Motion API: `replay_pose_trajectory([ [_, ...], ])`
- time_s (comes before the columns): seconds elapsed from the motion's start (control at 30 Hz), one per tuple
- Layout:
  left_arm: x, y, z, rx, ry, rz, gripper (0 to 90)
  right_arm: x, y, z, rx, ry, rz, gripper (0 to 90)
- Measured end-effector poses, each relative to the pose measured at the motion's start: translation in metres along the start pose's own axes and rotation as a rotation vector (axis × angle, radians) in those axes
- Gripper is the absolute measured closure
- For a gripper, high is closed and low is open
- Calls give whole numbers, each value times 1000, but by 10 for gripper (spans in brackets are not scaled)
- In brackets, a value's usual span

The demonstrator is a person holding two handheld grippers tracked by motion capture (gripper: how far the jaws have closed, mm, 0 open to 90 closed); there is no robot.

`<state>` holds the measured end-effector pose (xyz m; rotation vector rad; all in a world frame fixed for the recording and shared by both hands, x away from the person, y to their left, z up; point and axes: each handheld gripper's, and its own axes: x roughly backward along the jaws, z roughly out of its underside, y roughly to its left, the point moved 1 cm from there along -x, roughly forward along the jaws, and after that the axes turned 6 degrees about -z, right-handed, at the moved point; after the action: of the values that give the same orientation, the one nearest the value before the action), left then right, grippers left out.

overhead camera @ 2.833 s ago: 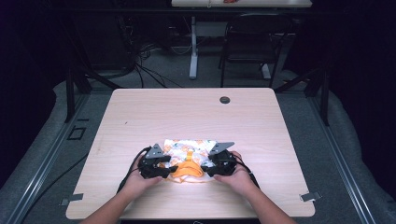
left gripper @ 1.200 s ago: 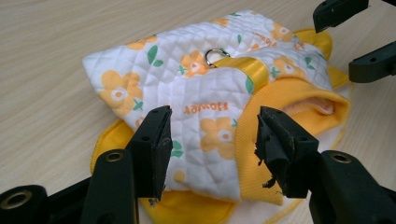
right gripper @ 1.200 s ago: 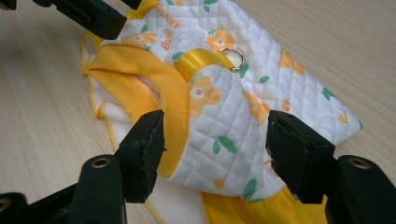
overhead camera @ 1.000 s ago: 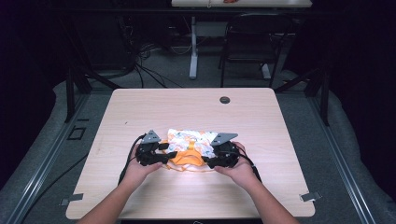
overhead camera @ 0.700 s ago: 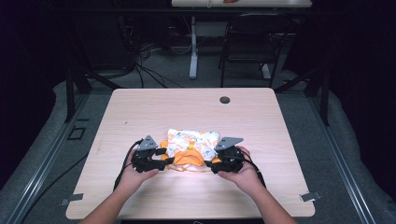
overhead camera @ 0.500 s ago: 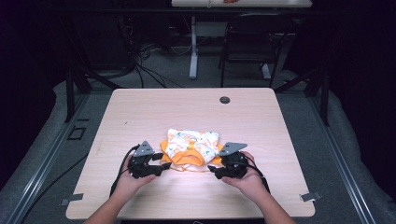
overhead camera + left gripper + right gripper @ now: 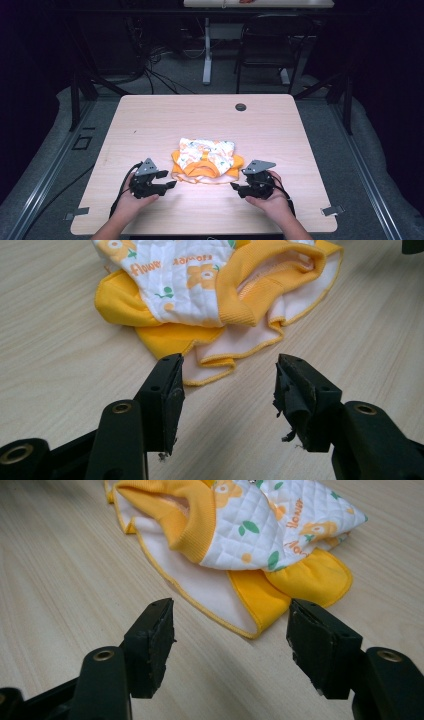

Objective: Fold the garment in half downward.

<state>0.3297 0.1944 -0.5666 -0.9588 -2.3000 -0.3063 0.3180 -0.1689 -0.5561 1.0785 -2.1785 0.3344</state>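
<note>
Currently, scene status:
Table: light wood-grain table, with a small dark round fitting near its far edge.
Surroundings: dark floor beyond the table, carrying loose cables, a white table leg and a dark chair frame.
Garment: small folded garment lying flat on the table, slightly nearer the person than centre; a white quilted panel with orange flower print lies on top, with yellow-orange ribbed trim and flaps around it.
Obstructions: nothing lies between either gripper and the garment.
Left gripper: left gripper sits just beside the garment's near-left hem, jaws spread wide, gripping nothing, tips clear of the cloth.
Right gripper: right gripper sits just beside the near-right corner, jaws spread wide, gripping nothing, apart from the yellow flap.
Hands: left hand and right hand each carry their tool over the near table edge.
Containers: cannot report any.
</note>
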Motion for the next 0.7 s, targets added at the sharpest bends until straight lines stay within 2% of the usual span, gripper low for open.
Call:
replay_pose_trajectory([
  [0.2,-3,0,4,-13,4,-9,455,-8,3,4,2,15,7,353],
  [0.33,-7,-1,6,-28,15,-4,455,-13,6,4,16,10,4,353],
  [0.53,-9,-5,6,-34,7,9,455,-17,9,5,43,28,14,353],
  [0.7,-12,-7,6,-43,14,9,454,-21,9,7,41,29,26,351],
])
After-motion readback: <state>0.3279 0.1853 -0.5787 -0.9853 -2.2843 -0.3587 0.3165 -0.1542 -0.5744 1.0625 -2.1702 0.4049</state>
